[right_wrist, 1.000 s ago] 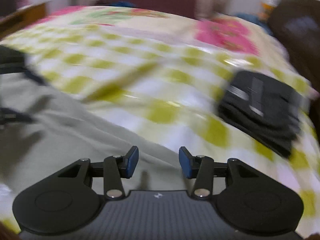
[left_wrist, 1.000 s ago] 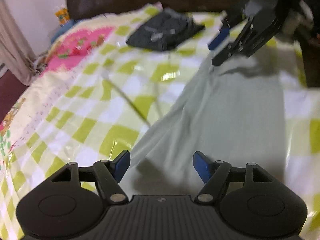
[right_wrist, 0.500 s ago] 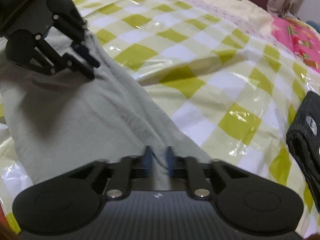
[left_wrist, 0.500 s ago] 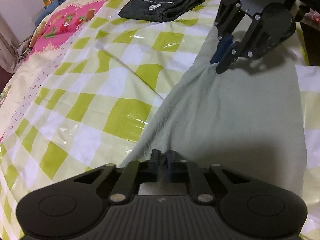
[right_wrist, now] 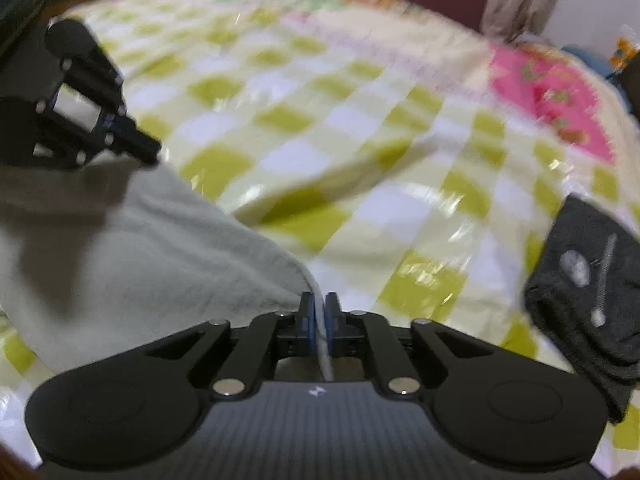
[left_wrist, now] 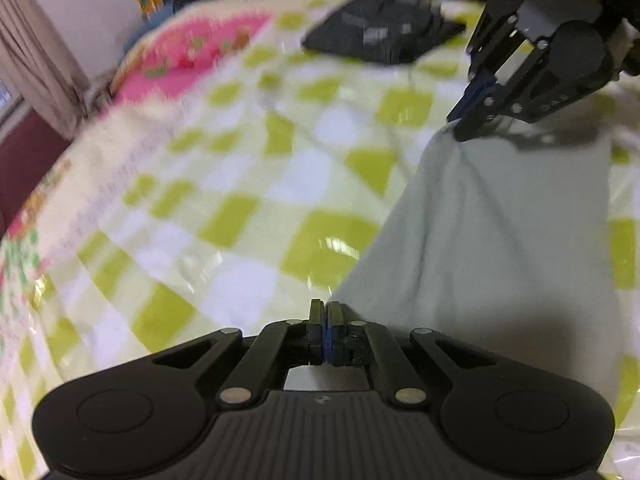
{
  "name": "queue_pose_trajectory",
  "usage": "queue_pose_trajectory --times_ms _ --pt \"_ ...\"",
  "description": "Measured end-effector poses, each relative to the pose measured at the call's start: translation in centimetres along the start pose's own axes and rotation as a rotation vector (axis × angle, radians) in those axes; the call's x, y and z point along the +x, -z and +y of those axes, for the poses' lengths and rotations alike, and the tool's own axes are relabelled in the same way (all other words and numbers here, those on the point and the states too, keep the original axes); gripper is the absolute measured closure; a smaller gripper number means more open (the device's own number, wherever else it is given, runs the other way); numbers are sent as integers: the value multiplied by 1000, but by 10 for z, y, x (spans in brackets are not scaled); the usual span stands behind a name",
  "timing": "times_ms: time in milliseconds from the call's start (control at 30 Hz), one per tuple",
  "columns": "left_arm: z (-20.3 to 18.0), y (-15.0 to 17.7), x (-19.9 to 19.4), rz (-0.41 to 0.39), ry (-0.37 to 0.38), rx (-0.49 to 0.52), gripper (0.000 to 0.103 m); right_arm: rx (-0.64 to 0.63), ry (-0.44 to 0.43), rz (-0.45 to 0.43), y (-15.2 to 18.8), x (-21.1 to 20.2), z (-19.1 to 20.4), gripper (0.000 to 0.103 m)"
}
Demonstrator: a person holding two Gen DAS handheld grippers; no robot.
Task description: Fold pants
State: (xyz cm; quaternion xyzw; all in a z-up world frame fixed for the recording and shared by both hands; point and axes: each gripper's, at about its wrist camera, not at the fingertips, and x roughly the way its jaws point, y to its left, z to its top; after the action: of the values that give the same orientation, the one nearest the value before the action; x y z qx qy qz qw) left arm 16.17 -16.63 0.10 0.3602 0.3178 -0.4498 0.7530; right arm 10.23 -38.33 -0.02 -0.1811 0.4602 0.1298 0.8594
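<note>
Left gripper (left_wrist: pixel 327 312) and right gripper (right_wrist: pixel 320 304) low over checkered bedspread (left_wrist: pixel 240 216) — jaws clamped on pale pants (left_wrist: pixel 500 232) edge

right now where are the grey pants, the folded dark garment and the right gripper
grey pants (left_wrist: pixel 500 240), left wrist view, middle of the cloth
folded dark garment (right_wrist: pixel 588 292), right wrist view, its top face
right gripper (right_wrist: pixel 319 316), right wrist view, between the fingertips shut on the pants edge

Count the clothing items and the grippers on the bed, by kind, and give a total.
Light grey pants: 1, held at one edge by both grippers.
Dark folded garment: 1, lying apart on the checked bed cover.
Grippers: 2, left gripper and right gripper, both closed on the pants.
Total: 4.
</note>
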Motion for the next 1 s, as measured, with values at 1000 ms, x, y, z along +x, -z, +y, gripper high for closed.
queue_pose_trajectory --times_ms 1000 --pt "-73 46 -47 9 -89 14 67 1284 126 -315 231 -123 -45 64"
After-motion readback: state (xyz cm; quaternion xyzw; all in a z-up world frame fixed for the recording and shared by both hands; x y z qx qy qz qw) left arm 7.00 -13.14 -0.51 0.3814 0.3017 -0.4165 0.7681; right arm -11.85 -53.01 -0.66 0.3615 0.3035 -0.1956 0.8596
